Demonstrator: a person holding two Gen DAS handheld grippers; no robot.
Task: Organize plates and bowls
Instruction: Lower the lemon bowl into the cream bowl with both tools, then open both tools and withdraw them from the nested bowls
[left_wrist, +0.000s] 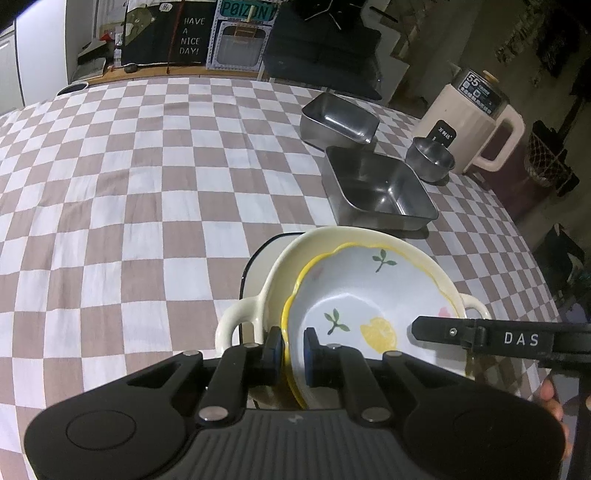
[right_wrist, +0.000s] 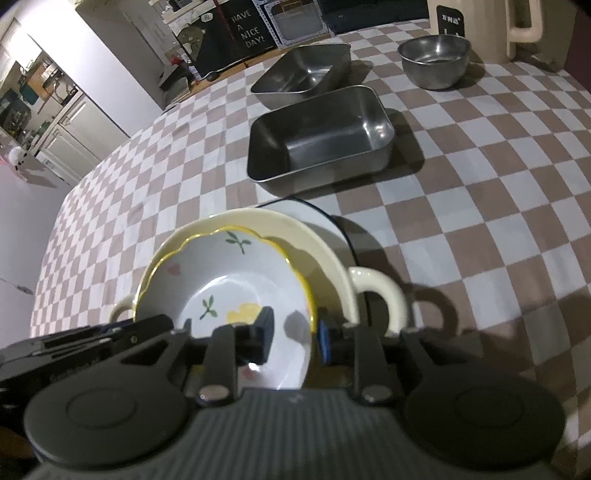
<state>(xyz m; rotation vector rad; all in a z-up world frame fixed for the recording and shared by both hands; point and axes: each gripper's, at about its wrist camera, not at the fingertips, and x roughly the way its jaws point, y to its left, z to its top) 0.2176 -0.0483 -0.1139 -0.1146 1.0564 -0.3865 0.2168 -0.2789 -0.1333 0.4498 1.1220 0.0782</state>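
Lemon-print bowl (left_wrist: 354, 306) rim sits between both grippers' (left_wrist: 293, 350) (right_wrist: 295, 338) pads.

Both views are taken low and close over the tabletop (left_wrist: 129, 184), looking forward along each hand-held gripper. The same lemon-print dish (left_wrist: 369, 295) is seen up close from opposite sides. Shared further back: two steel trays (right_wrist: 321, 136) and the "HAVE A NICE DAY!" sign (right_wrist: 249, 31).

Lemon-print plate (left_wrist: 362, 295): white, yellow scalloped rim, green sprigs. Handled bowl (left_wrist: 258, 295): cream. Desk cloth (left_wrist: 147, 184): brown-and-white checks.
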